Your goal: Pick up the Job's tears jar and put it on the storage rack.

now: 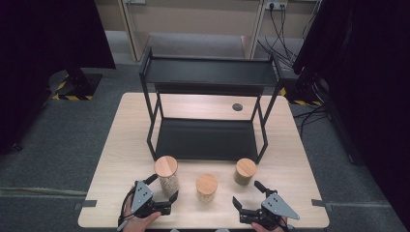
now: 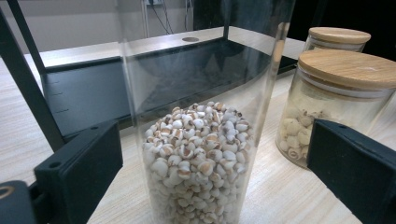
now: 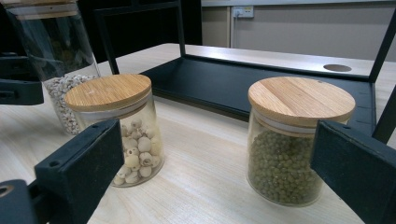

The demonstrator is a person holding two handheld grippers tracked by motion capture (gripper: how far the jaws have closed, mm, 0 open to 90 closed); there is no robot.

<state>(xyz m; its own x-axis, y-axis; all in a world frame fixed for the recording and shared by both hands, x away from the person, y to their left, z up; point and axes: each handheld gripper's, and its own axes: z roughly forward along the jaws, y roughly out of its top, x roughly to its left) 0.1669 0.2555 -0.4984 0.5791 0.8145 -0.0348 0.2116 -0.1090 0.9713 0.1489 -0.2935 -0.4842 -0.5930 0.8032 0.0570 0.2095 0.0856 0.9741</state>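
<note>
Right now I am holding my left gripper (image 1: 163,189) with its jaws spread wide around the tall jar (image 2: 201,140) of pale grains, pads not touching the glass. My right gripper (image 1: 249,194) is also gaping open, empty, near the green-bean jar (image 3: 289,144). Beyond them the black shelf (image 1: 208,140) is standing on the table (image 1: 121,145).

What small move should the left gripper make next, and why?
Probably close the left gripper on the tall jar. The jar already stands between its open jaws, with a gap on each side, so no further approach seems needed.
</note>
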